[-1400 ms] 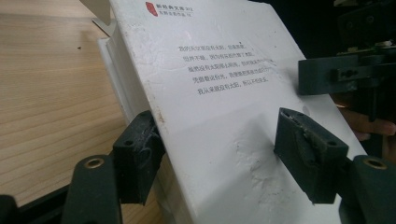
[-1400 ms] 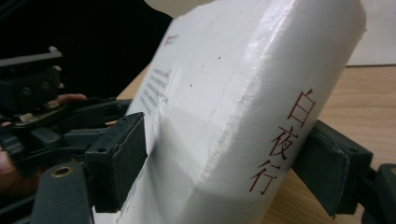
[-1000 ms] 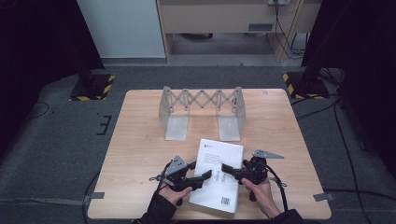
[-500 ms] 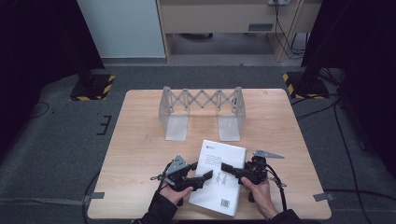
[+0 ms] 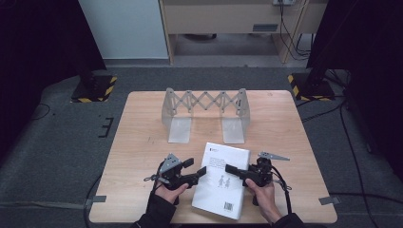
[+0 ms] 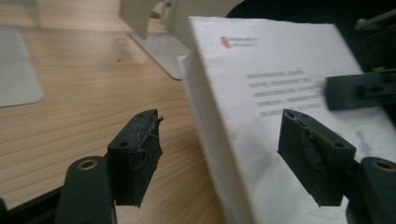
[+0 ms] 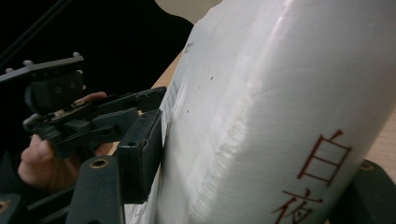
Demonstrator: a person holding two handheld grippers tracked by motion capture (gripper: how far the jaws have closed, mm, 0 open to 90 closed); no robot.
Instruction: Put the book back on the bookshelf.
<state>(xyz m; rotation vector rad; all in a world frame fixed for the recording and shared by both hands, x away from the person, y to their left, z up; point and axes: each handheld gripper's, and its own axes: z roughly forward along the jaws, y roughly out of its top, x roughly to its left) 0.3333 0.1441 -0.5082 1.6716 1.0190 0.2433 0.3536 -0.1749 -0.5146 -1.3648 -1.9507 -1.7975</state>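
On the pale wooden counter, toward its near edge, the left tongs reach in from the left at the white softcover book, which sits between the two hands. In the left gripper view those tongs stand apart around the book's left edge, one jaw over the bare wood and the other over the cover, neither pad pressing on it; they have just been opening. Behind, at the far side of the counter, stands a grey folding accordion rack, well apart from the book. The right tongs come in from the right over the cover. In the right gripper view the book fills the gap between the jaws, the left pad lying flat against it; these tongs have just been closing and grip the book.
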